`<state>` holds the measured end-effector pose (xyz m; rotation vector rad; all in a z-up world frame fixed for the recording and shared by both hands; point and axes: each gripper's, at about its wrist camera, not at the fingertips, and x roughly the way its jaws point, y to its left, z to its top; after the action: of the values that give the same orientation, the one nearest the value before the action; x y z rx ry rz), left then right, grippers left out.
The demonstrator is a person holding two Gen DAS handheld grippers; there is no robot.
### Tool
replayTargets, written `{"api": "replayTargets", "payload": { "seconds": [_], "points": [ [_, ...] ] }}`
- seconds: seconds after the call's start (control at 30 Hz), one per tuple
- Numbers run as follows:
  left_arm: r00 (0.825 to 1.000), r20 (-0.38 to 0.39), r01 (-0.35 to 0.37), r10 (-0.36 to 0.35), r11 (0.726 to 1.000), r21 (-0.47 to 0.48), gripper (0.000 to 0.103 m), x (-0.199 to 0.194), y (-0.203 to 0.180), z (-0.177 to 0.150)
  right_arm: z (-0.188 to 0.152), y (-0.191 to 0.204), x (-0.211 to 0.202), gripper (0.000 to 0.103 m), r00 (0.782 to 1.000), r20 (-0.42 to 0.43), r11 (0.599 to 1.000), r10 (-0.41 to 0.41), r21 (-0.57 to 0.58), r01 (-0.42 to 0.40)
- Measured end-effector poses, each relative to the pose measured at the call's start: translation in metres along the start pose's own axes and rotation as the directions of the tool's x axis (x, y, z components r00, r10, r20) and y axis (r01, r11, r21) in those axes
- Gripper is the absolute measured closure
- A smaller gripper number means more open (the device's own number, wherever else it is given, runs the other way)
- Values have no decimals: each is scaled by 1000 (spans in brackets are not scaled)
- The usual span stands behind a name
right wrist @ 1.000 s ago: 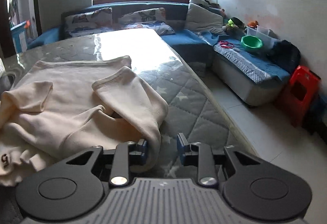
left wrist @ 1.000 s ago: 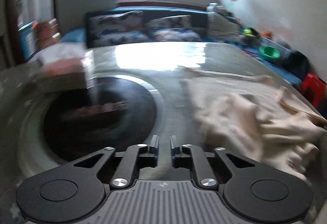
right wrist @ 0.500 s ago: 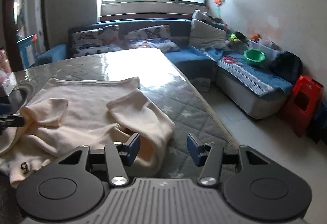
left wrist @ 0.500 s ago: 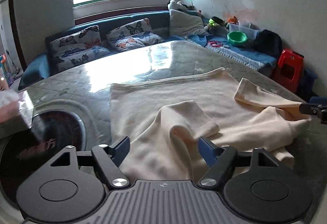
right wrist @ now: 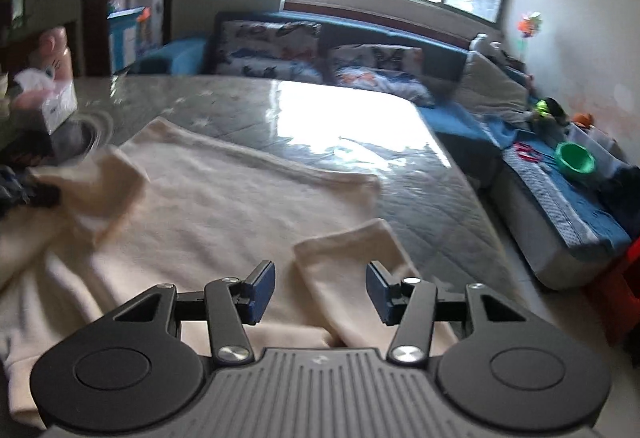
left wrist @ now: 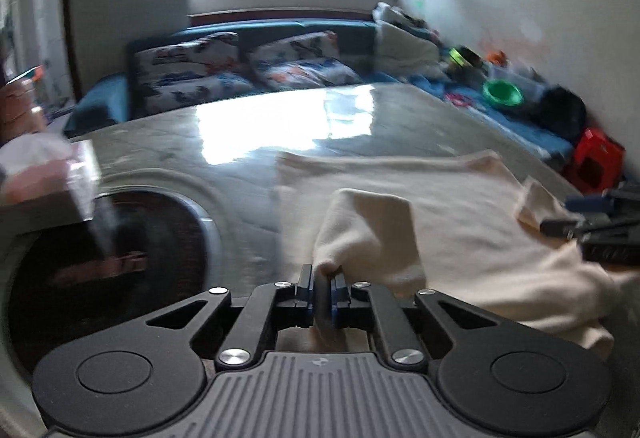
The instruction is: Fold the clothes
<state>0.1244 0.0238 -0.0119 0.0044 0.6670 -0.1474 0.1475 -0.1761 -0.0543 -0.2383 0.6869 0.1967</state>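
Observation:
A cream sweatshirt (left wrist: 460, 206) lies spread on the quilted grey table (left wrist: 360, 126); it also shows in the right wrist view (right wrist: 224, 206). My left gripper (left wrist: 322, 278) is shut on the cuff of the left sleeve (left wrist: 368, 230), which is folded in over the body. My right gripper (right wrist: 320, 288) is open, its jaws standing either side of the right sleeve cuff (right wrist: 352, 262) without touching it. The right gripper also shows at the right edge of the left wrist view (left wrist: 600, 222).
A round black inset (left wrist: 100, 262) with a metal rim sits in the table at the left, with a tissue box (left wrist: 44, 174) beside it. A blue sofa with cushions (left wrist: 248, 70) lies behind. A red stool (left wrist: 596, 162) and a green bowl (left wrist: 502, 94) are at the right.
My left gripper has closed on the left sleeve cuff. My right gripper has opened wider and moved up over the right sleeve cuff.

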Motion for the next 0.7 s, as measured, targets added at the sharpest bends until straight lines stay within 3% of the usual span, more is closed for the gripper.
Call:
{"api": "replayTargets", "payload": {
  "seconds": [0.17,0.33,0.7],
  "points": [
    [996,27,-83,86,993,-84,95,-20,45,-2,1,3,17,62,999,-34,1000,-24,-6,24],
    [989,15,-142,146,977,-158,96,-31,80,-12,-3,-9,18,95,997,-29,997,-70,25,71],
    [973,-2,-224,230,949,-224,96,-69,125,-41,-18,-71,-28,99,962,60,954,-266,160,253]
  ]
}}
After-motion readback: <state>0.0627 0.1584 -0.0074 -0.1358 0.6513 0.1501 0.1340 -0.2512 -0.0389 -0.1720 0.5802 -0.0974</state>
